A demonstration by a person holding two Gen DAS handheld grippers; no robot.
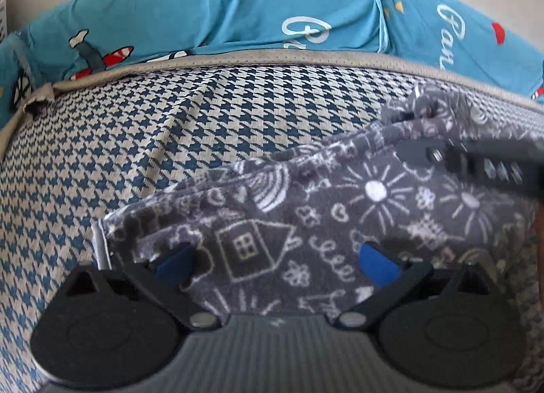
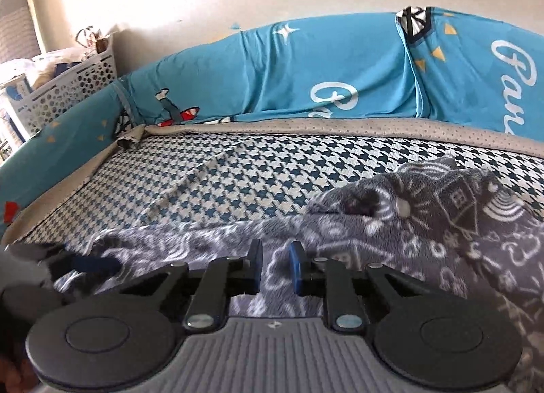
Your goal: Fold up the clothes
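Grey doodle-print fleece (image 1: 340,223) lies rumpled on the houndstooth mattress (image 1: 170,127), its long run stretching roughly across, hemmed corner out on the left. Left gripper (image 1: 278,258) is right over that corner end, jaws spread wide w/ fabric lying between the blue pads, nothing pinched yet. Right gripper (image 2: 276,265) sits further along the same edge, jaws nearly together; looks like a fold of fleece between the pads, but can't tell if it's truly nipped. Left hand's the nearer to the corner, imo.

A houndstooth-covered bed (image 2: 210,185) carries a grey doodle-print fleece garment (image 2: 442,223) and blue bolsters (image 2: 306,70).
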